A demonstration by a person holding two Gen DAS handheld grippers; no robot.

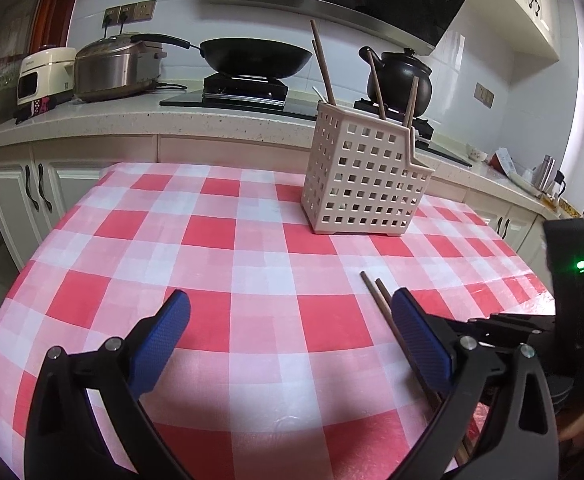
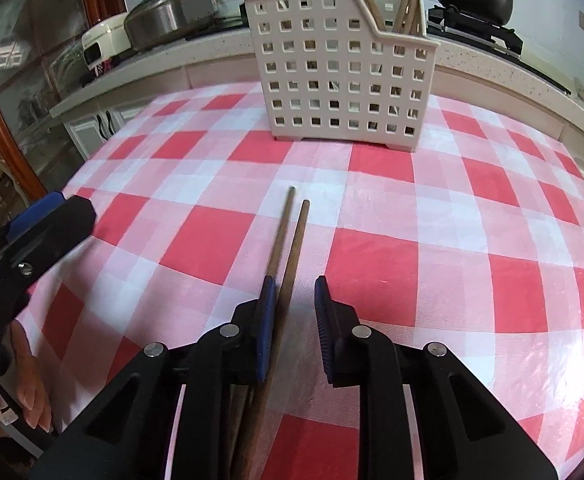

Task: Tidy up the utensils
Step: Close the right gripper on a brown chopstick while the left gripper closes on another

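Note:
A white perforated utensil holder [image 1: 365, 184] stands on the red-and-white checked tablecloth [image 1: 212, 264] with several brown chopsticks upright in it; it also shows in the right wrist view [image 2: 341, 76]. Two brown chopsticks [image 2: 288, 240] lie on the cloth, pointing toward the holder. My right gripper [image 2: 293, 292] is partly open around them, jaws on either side, the left pad touching one stick. The same chopsticks [image 1: 375, 294] show beside my left gripper's right finger. My left gripper [image 1: 290, 308] is wide open and empty above the cloth.
A kitchen counter [image 1: 140, 120] runs behind the table with a wok [image 1: 256, 56], a black clay pot [image 1: 399, 76], a steel cooker [image 1: 112, 68] and a white appliance [image 1: 42, 74]. Cabinets stand below. The left gripper's body [image 2: 32, 236] shows at the left in the right wrist view.

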